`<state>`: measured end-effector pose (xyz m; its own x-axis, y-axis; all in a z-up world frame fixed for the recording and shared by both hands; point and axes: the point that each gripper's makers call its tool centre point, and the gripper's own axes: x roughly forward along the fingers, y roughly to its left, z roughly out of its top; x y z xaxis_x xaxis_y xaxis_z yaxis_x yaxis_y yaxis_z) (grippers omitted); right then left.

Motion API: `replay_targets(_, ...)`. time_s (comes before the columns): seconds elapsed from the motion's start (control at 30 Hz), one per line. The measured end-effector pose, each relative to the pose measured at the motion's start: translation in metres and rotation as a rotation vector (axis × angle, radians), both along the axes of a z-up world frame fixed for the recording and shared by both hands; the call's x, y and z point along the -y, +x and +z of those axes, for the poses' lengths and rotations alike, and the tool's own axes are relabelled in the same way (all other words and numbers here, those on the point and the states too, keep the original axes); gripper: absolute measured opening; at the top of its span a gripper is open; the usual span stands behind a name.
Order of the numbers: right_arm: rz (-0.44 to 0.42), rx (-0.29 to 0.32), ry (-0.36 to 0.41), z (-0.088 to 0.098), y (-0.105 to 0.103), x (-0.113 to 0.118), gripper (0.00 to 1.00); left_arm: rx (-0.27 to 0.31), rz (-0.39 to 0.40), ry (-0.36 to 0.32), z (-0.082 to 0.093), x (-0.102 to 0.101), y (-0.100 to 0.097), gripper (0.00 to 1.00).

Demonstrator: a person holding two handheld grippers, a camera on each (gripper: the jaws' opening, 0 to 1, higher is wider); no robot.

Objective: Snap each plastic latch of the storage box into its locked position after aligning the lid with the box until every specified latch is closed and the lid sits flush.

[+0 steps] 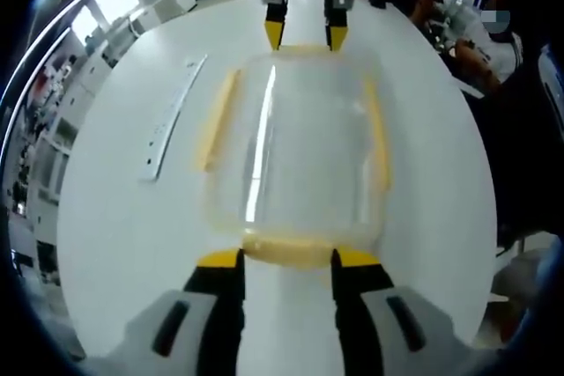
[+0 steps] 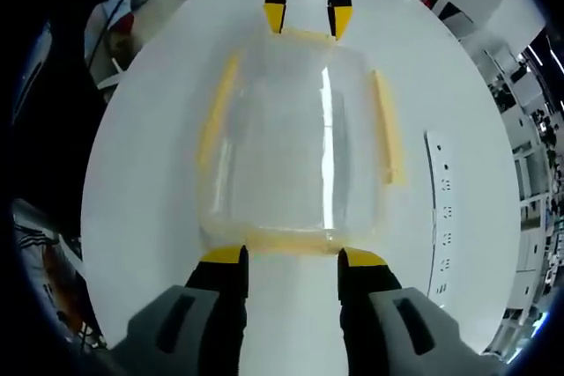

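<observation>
Bracketing the clear storage box [image 1: 300, 151] end to end, the left hand-held gripper [image 1: 286, 259] and right hand-held gripper [image 2: 293, 255] are standing spread, tips touching yellow latches [image 1: 291, 249].

Each claw [image 1: 286, 260] [image 2: 292, 257] has grey housing, black jaws with yellow tips, and dark oblong slots.

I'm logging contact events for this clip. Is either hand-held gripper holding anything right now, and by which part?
Nothing is clamped. Each open hand-held gripper, left and right, has its tips at an end latch of the storage box; contact cannot be told.
</observation>
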<state>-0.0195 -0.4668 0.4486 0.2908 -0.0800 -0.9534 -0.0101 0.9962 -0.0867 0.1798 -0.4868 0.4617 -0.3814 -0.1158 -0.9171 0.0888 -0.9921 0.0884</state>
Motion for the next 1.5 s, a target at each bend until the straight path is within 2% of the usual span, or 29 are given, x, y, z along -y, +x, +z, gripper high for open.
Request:
replay_targets(0.13, 0.05, 0.001, -0.027, -0.001, -0.002, 0.0, 0.39, -0.014, 0.02, 0.004, 0.001, 0.0, 0.001, 0.38)
replay_targets(0.2, 0.156, -0.009, -0.161, 0.001, -0.005, 0.017, 0.25, -0.029, 0.031, 0.006, 0.004, 0.0, 0.002, 0.37)
replay_targets(0.23, 0.136, 0.002, -0.141, -0.001, -0.006, 0.014, 0.25, -0.036, 0.033, 0.003, 0.005, -0.001, 0.003, 0.37)
replay_targets(0.3, 0.064, 0.044, -0.074, -0.001, -0.003, 0.007, 0.32, -0.043, 0.041, 0.006, 0.007, -0.001, 0.004, 0.35)
replay_targets(0.37, 0.089, 0.05, -0.099, 0.001, -0.005, 0.009, 0.3, -0.047, 0.052, 0.022, 0.011, -0.005, 0.006, 0.3)
replay_targets(0.43, 0.087, 0.05, -0.101, -0.001, -0.008, 0.009, 0.25, -0.043, 0.052, 0.019, 0.014, -0.006, 0.008, 0.3)
replay_targets(0.53, 0.081, 0.057, -0.082, -0.003, -0.011, 0.005, 0.22, -0.058, 0.045, -0.019, 0.024, -0.002, 0.006, 0.28)
replay_targets(0.6, 0.076, 0.069, -0.084, -0.005, -0.01, 0.005, 0.22, -0.088, 0.034, -0.019, 0.026, -0.002, -0.005, 0.28)
replay_targets(0.77, 0.046, 0.1, -0.091, -0.005, -0.008, 0.005, 0.14, -0.128, -0.01, -0.031, 0.024, -0.003, -0.03, 0.28)
replay_targets(0.83, 0.032, 0.108, -0.091, -0.005, -0.007, 0.005, 0.12, -0.132, -0.017, -0.022, 0.022, -0.003, -0.035, 0.28)
replay_targets(0.97, -0.027, 0.156, -0.079, -0.005, -0.006, 0.008, 0.01, -0.162, -0.037, -0.023, 0.021, -0.001, -0.044, 0.25)
replay_targets(1.13, -0.068, 0.232, -0.056, -0.007, -0.005, 0.007, 0.0, -0.198, -0.04, 0.028, 0.018, -0.009, -0.052, 0.1)
replay_targets(1.33, -0.082, 0.302, -0.042, -0.008, -0.005, 0.006, 0.0, -0.228, -0.044, 0.043, 0.017, -0.01, -0.059, 0.02)
replay_targets(1.5, -0.085, 0.324, -0.042, -0.007, -0.003, 0.006, 0.0, -0.209, -0.038, 0.038, 0.016, -0.007, -0.06, 0.0)
